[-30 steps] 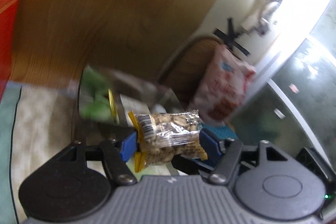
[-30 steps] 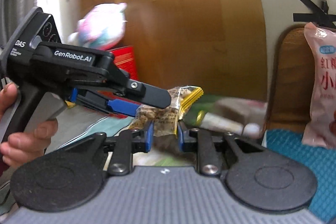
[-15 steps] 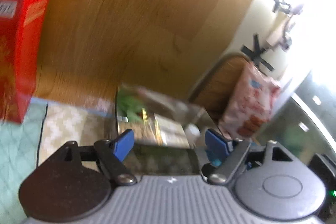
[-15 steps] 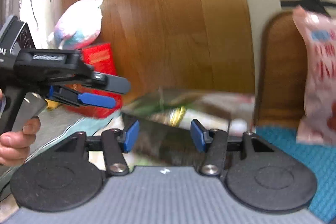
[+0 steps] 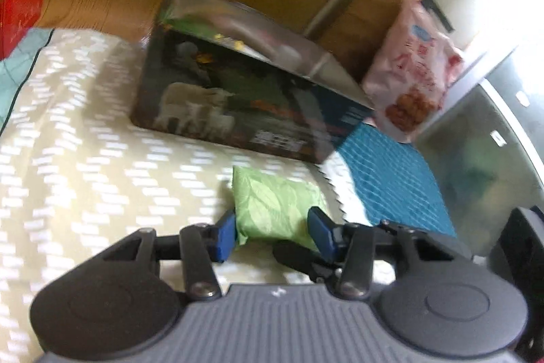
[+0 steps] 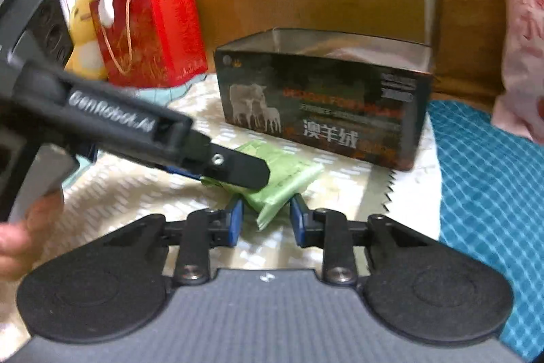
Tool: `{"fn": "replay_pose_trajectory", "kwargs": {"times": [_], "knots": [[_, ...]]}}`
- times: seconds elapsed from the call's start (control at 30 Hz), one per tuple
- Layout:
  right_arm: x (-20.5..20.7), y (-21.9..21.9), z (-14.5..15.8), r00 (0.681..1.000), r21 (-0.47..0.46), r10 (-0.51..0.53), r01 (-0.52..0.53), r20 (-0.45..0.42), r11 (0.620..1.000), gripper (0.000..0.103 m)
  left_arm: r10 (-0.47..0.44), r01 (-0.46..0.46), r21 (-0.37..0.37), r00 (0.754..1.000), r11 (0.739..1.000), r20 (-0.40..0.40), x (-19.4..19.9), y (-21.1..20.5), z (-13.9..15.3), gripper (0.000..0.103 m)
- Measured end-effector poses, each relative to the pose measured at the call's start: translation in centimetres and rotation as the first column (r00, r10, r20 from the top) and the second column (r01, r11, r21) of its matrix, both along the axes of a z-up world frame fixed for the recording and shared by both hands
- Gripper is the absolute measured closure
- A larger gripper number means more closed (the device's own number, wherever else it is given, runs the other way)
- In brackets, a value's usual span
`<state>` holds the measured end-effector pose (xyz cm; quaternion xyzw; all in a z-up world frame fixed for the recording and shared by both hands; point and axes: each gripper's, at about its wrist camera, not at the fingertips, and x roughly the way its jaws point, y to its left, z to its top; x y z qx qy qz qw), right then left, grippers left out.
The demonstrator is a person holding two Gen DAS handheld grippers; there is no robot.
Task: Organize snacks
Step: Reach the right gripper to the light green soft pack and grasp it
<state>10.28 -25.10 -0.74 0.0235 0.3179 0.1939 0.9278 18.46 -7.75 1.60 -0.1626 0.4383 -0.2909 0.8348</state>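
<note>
Since the peanut packet left your left gripper [image 5: 272,232], both grippers have dropped to the green snack packet [image 5: 277,204] on the patterned cloth [image 5: 85,159], just near of the dark box [image 6: 323,97]. It lies flat between both spread pairs of fingers, neither clamping; your right gripper [image 6: 265,221] straddles its near corner, long axis running far-left to near-right.

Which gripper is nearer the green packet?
Left. The left gripper has its fingers on either side of the green packet; the right gripper reaches only its near corner.
</note>
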Motion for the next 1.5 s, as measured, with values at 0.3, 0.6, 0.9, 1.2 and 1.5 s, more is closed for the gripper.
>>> {"fn": "replay_pose_trajectory", "kwargs": {"times": [0.3, 0.6, 0.9, 1.2, 1.5], "knots": [[-10.4, -2.0, 0.7, 0.988, -0.077, -0.121, 0.128, 0.092, 0.989, 0.07, -0.138, 0.138, -0.005, 0.99, 0.99, 0.037, -7.1, -4.3, 1.3, 0.058], [-17.8, -2.0, -0.7, 0.976, -0.046, -0.204, 0.208, 0.08, 0.977, 0.07, -0.258, 0.253, 0.073, 0.963, 0.965, 0.082, -15.7, -7.7, 1.0, 0.057], [-19.4, 1.1, -1.9, 0.989, -0.11, -0.12, 0.129, 0.089, 0.985, 0.065, -0.233, 0.227, 0.076, 0.97, 0.971, 0.076, -20.1, -4.0, -0.7, 0.053], [-16.9, 5.0, -2.0, 0.994, -0.128, 0.003, 0.01, 0.106, 0.992, 0.065, -0.087, 0.085, 0.029, 0.995, 0.996, 0.058, -19.1, 1.0, -0.8, 0.057], [-17.4, 5.7, -2.1, 0.992, -0.088, 0.06, -0.05, 0.112, 0.995, 0.05, -0.067, 0.069, -0.035, 0.996, 0.997, 0.053, -19.9, 4.2, -0.7, 0.03]]}}
